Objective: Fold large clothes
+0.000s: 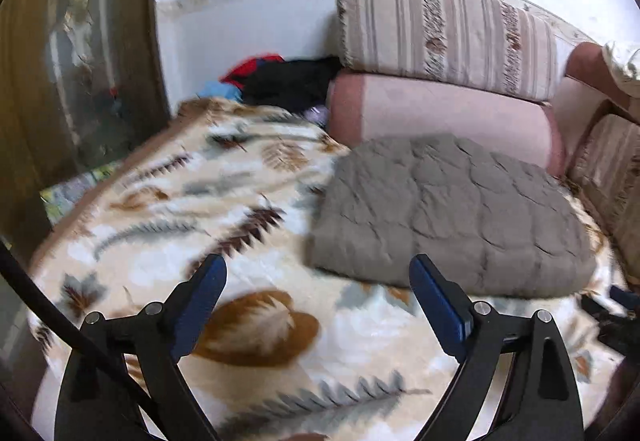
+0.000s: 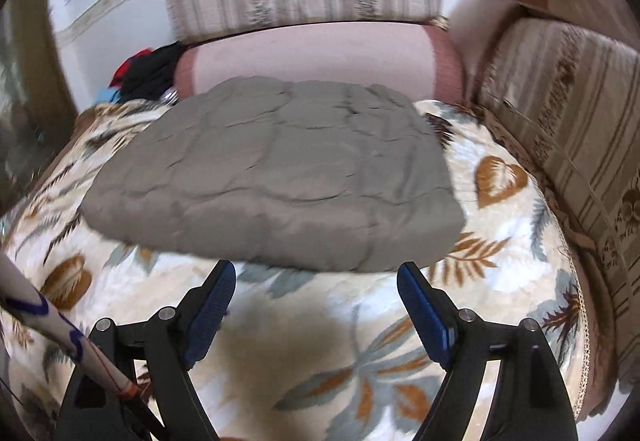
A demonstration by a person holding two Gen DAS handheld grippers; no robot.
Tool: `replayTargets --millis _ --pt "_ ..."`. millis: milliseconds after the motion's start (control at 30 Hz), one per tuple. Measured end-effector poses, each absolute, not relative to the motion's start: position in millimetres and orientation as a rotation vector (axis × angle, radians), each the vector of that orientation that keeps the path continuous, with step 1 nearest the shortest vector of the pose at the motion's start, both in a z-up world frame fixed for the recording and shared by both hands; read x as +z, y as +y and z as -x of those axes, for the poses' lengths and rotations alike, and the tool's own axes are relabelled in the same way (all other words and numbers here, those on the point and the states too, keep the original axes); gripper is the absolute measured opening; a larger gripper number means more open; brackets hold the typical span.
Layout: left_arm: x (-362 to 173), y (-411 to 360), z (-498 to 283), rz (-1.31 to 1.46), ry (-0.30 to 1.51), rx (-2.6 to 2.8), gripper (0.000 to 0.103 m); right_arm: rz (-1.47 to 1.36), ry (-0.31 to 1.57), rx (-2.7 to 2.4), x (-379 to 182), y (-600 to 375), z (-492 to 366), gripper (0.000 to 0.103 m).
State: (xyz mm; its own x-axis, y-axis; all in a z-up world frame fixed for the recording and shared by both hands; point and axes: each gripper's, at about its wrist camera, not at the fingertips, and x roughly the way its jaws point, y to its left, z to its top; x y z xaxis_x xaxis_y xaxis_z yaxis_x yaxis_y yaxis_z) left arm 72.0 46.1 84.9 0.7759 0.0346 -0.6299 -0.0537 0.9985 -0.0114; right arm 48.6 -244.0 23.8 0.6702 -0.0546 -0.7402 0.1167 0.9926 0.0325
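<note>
A grey quilted garment (image 1: pixel 448 213) lies folded into a thick rectangle on a leaf-patterned blanket (image 1: pixel 256 325). It also shows in the right wrist view (image 2: pixel 276 173), lying flat just ahead of the fingers. My left gripper (image 1: pixel 318 269) is open and empty, above the blanket, left of and in front of the garment's near corner. My right gripper (image 2: pixel 316 275) is open and empty, close to the garment's near edge, not touching it.
A pink bolster (image 1: pixel 440 117) and a striped cushion (image 1: pixel 444 33) lie behind the garment against the wall. A pile of red, black and blue clothes (image 1: pixel 280 81) sits at the back left. Striped cushions (image 2: pixel 568 113) line the right side. A curtain (image 1: pixel 72 61) hangs at left.
</note>
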Motion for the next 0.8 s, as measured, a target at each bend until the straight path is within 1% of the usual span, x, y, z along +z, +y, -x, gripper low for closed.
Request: replayTargets --millis 233,467,800 --pt "53 21 -63 0.043 0.803 -0.026 0.092 -0.025 0.861 -0.068 14 -206 -34 0.088" --pt "36 3 -56 0.042 0.871 -0.087 0.092 0.021 0.875 -0.111 7 -203 -28 0.089" --pt "27 -6 -53 -0.003 0.896 -0.072 0.092 0.026 0.915 -0.143 -6 -204 -28 0.091"
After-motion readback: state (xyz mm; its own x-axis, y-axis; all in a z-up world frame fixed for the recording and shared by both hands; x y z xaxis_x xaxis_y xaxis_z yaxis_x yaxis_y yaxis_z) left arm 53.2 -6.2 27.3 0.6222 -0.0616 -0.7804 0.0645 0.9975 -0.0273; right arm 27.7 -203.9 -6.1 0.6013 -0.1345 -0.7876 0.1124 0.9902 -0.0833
